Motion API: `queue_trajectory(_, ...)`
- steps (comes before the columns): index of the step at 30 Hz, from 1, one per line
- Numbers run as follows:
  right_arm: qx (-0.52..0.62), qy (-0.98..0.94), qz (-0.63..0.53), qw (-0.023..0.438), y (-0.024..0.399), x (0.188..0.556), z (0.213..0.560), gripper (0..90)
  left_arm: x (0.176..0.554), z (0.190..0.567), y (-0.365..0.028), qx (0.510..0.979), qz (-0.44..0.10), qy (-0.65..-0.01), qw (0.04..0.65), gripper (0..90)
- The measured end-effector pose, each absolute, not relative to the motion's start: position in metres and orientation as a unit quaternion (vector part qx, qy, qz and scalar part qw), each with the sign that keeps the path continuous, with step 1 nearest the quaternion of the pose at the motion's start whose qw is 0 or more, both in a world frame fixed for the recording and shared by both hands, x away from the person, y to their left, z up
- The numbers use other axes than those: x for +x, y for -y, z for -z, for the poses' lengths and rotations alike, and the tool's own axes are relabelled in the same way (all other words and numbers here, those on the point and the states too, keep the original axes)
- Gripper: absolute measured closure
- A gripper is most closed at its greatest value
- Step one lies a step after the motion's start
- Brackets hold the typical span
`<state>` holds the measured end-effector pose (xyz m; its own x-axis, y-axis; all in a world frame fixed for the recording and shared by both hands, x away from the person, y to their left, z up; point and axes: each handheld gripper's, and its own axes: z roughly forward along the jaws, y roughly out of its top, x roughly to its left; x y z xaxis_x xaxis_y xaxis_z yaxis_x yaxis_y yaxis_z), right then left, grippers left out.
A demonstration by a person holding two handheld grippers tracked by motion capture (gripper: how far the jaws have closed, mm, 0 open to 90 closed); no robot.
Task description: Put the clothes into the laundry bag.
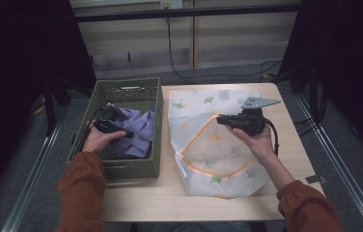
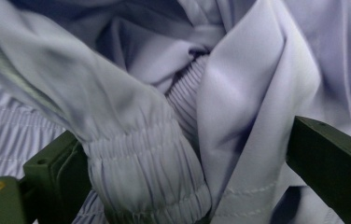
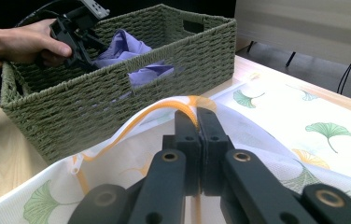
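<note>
Table (image 1: 136, 198): basket (image 1: 153, 159) w/ shirt (image 1: 138, 128), mesh bag (image 1: 228, 145).
L gripper (image 1: 117, 126) spread round shirt; R gripper (image 3: 197, 119) clamped on bag rim. Next: shirt lifted, prob.

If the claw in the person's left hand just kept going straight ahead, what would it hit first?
Most likely the lilac garment in the basket: the left claw stands open with the gathered cuff already between its jaws.

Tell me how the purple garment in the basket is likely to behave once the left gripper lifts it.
The purple garment is crumpled in soft folds, so it will probably hang limp and drape. Its fabric looks thin and smooth, so likely light and a little slippery. The left gripper has its jaws open around a gathered cuff; that thicker elastic part may give a firmer hold, inside the basket.
</note>
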<state>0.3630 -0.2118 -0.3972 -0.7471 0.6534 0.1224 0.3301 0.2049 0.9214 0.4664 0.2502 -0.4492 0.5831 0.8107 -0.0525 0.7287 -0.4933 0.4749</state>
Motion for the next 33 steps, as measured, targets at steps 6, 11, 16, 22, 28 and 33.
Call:
queue_trajectory(6,0.324,-0.761,-0.542,0.149,0.212,0.364,0.397,89.1,0.47,0.455,-0.244,0.872,-0.083,-0.437,0.205,5.6)
queue_trajectory(11,0.32,-0.764,-0.539,0.15,0.212,0.364,0.398,89.0,0.47,0.458,-0.241,0.875,-0.081,-0.439,0.186,7.2)
queue_trajectory(16,0.317,-0.77,-0.533,0.152,0.211,0.363,0.398,89.0,0.469,0.465,-0.239,0.885,-0.092,-0.432,0.149,13.3)
queue_trajectory(22,0.316,-0.773,-0.529,0.152,0.21,0.364,0.399,89.0,0.471,0.466,-0.241,0.885,-0.09,-0.439,0.128,22.4)
queue_trajectory(28,0.315,-0.774,-0.528,0.153,0.21,0.363,0.398,89.0,0.471,0.468,-0.242,0.881,-0.085,-0.451,0.115,42.1)
queue_trajectory(33,0.314,-0.775,-0.526,0.152,0.209,0.363,0.399,89.0,0.47,0.466,-0.24,0.882,-0.08,-0.452,0.11,51.9)
